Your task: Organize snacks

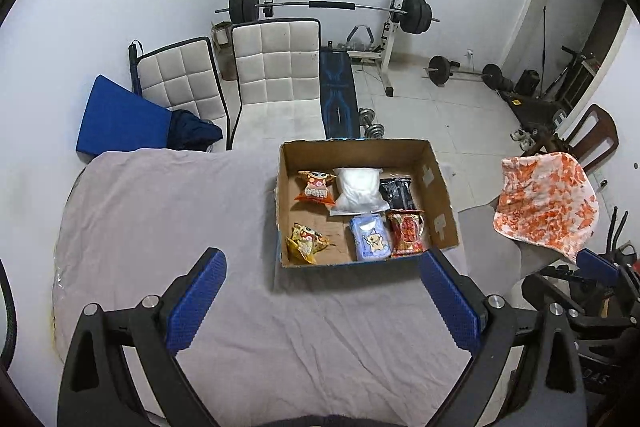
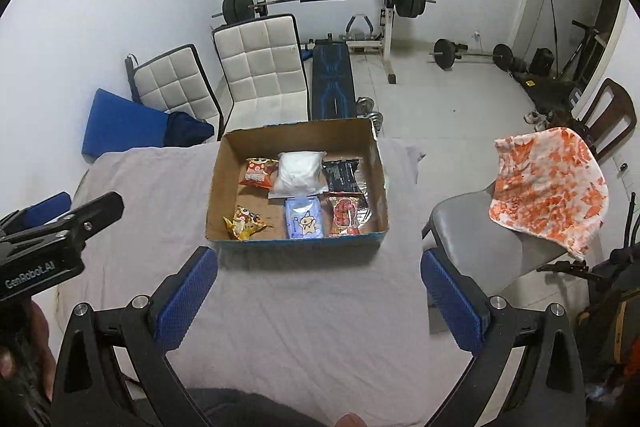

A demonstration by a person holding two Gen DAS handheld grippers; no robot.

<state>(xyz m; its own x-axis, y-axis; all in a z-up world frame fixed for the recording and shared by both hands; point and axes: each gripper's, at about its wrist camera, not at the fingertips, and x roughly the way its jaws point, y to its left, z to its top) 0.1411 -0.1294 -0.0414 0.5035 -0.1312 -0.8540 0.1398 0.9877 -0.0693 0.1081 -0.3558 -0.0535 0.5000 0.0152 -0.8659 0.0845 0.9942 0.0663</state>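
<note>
Snacks lie in an open cardboard box [image 1: 438, 187] on a tabletop covered with a grey cloth [image 1: 160, 207]. In the back row sit an orange packet [image 1: 316, 187], a white bag [image 1: 358, 189] and a black packet [image 1: 396, 191]; in the front row sit a yellow packet [image 1: 306, 241], a light blue packet [image 1: 370, 237] and a red packet [image 1: 408, 233].

The left gripper [image 1: 322, 303] hangs above the cloth on the near side of the box, its blue-padded fingers [image 1: 196, 303] spread wide and holding nothing; the box lies ahead of them, shifted toward the right finger, whose tip overlaps the near right corner in the left wrist view.

The right gripper [image 2: 320, 297] is likewise wide open and empty, and the box lies straight ahead between the lines of its two fingers [image 2: 452, 303], apart from both tips. No snack touches either gripper.
</note>
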